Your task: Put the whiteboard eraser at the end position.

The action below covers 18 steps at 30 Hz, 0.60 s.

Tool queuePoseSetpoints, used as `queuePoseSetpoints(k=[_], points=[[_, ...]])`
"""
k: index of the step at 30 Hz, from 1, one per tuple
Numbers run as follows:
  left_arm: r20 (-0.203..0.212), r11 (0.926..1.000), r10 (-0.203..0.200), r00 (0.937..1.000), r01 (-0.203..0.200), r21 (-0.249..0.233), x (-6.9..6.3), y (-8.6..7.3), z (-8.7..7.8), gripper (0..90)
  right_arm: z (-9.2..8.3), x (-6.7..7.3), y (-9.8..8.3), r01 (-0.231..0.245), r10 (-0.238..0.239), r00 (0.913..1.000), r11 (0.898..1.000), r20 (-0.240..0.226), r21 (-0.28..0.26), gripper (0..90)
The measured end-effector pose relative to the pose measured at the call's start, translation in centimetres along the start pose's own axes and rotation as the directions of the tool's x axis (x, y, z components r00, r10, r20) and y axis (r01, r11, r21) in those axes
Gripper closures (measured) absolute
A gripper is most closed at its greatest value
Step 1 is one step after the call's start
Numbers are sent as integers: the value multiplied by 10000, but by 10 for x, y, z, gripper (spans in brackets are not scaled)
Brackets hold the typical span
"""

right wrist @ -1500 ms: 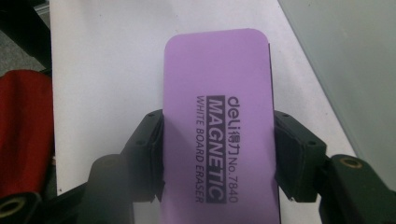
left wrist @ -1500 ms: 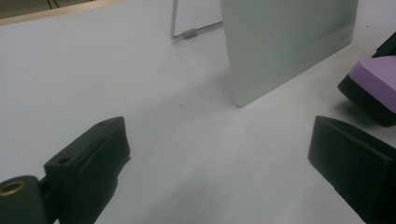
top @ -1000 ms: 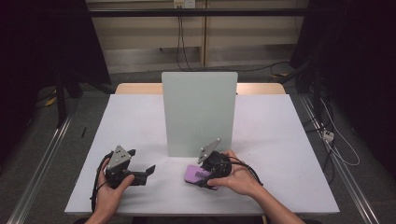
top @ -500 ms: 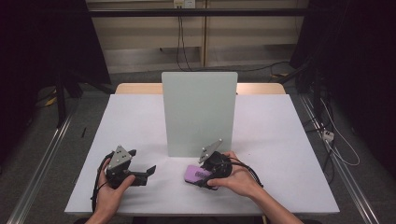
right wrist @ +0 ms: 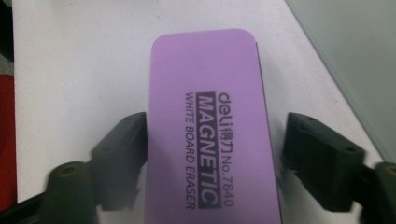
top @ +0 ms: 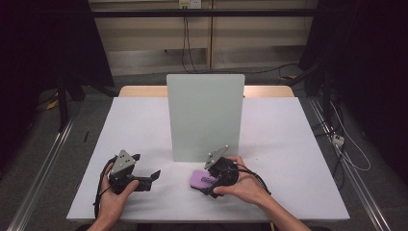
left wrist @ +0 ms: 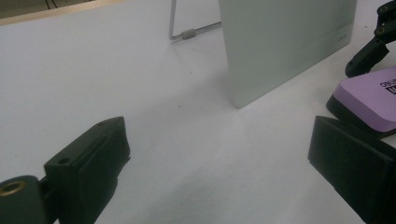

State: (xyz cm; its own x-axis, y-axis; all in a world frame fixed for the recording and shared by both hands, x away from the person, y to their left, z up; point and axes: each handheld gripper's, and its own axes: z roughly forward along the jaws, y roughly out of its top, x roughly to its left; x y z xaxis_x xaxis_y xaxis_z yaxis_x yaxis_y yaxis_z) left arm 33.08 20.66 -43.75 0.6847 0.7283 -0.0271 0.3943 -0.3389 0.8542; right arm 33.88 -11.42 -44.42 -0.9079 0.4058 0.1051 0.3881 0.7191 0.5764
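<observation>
A purple whiteboard eraser [top: 197,177] lies flat on the white table [top: 144,125], just in front of an upright pale green board [top: 205,115]. My right gripper [top: 206,182] rests over it. Its jaws have just been opening and now stand open on either side of the eraser [right wrist: 210,130], the right jaw clear of its edge. My left gripper [top: 146,166] sits on the table to the left, open, with bare table between its jaws [left wrist: 219,149]. From there the eraser [left wrist: 369,95] lies off to the right.
The board [left wrist: 285,42] stands on a wire foot [left wrist: 189,33] in the middle of the table, close behind both grippers. A hand holds each gripper at the table's near edge. Cables trail on the floor to the right [top: 337,139].
</observation>
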Motion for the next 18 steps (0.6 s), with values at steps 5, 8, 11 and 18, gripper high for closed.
queuePoseSetpoints(k=[5,8,11,18], points=[[-27,10000,-75,10000,75,-2,-1,1,1,50,-1,-1,-1,-96,96,10000,9999,-1,-101,132],[-49,10000,20,10000,-20,63,-1,1,2,50,-3,0,-1,-212,211,9998,9995,-49,-218,105],[-58,10000,-61,10000,62,69,-1,1,3,50,-7,-1,-3,-290,285,9995,9984,-105,-481,93],[-103,10000,-43,9999,44,81,0,1,2,50,-15,-4,-5,-580,577,9983,9929,-60,-1042,80]])
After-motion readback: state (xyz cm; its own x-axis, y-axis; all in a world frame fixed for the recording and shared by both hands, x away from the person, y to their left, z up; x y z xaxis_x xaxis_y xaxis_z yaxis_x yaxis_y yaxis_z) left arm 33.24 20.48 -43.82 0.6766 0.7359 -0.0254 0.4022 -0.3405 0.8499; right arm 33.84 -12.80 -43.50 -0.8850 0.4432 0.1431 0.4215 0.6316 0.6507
